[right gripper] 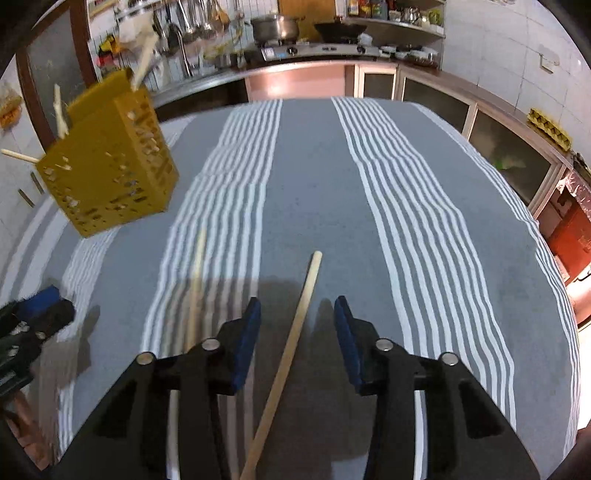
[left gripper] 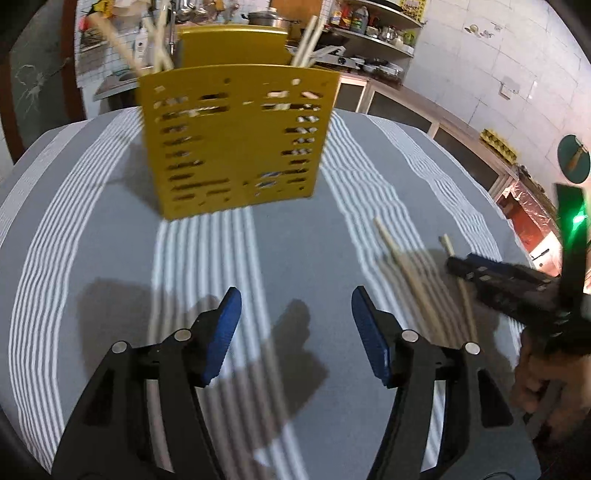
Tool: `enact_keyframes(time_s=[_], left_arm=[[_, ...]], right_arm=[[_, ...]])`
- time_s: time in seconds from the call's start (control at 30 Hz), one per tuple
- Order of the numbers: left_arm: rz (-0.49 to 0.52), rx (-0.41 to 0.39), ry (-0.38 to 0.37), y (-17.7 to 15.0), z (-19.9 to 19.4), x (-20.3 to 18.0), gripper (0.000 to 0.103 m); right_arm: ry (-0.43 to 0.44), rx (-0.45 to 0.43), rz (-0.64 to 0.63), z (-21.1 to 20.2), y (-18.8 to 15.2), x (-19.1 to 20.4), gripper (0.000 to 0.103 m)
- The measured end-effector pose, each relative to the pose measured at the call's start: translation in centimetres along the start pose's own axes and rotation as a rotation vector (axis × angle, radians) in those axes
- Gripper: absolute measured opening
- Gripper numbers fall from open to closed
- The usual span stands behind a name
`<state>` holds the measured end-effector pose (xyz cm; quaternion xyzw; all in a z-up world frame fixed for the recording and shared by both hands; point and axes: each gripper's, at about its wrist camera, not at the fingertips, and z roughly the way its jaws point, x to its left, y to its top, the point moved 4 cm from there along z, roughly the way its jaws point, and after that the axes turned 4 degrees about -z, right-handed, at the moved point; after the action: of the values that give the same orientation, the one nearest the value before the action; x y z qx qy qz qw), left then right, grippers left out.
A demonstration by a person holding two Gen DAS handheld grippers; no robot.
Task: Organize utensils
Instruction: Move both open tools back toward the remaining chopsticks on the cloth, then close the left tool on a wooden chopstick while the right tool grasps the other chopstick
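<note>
While both grippers hover low over the grey-and-white striped tablecloth (right gripper: 314,192), neither holds anything. Left gripper (left gripper: 295,317), bottom centre of the left wrist view: blue pads set wide apart, only cloth and shadow between them. Right gripper (right gripper: 297,321), bottom centre of the right wrist view: jaws also wide, with a pale wooden chopstick (right gripper: 288,354) lying on the cloth in the gap, running from the lower edge up toward frame centre; it touches neither pad as far as can be told. A second chopstick (right gripper: 195,291), motion-blurred, lies just left of the right gripper's left finger, roughly upright in the frame. From the left wrist view the same loose sticks appear as a blurred cluster (left gripper: 417,280) at lower right, with the right gripper (left gripper: 491,277) entering from the right edge near them; how many sticks lie there is unclear. Farther back, upper centre of the left wrist view, stands a yellow slotted utensil holder (left gripper: 236,144) on the cloth, with several wooden utensils (left gripper: 310,40) sticking out of its top. Right wrist view puts the holder at upper left, well apart from the loose chopsticks. Beyond the table: kitchen counter with a metal pot (right gripper: 275,26) and shelves (left gripper: 376,33).
</note>
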<state>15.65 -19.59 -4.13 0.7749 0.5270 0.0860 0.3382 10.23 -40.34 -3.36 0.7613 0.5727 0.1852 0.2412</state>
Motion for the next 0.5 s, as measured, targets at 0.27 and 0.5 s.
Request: enact_keyframes(time_s=[0.27, 0.5], left_arm=[[0.032, 0.058, -0.016, 2.0, 3.6, -4.3, 0.062], [0.073, 0.138, 0.006, 2.8, 8.0, -8.9, 0.061]], right_arm=[[0.0, 0.03, -0.06, 1.1, 0.5, -1.5, 0.006], [-0.02, 0.027, -0.086, 1.3, 1.6, -3.7, 0.006]])
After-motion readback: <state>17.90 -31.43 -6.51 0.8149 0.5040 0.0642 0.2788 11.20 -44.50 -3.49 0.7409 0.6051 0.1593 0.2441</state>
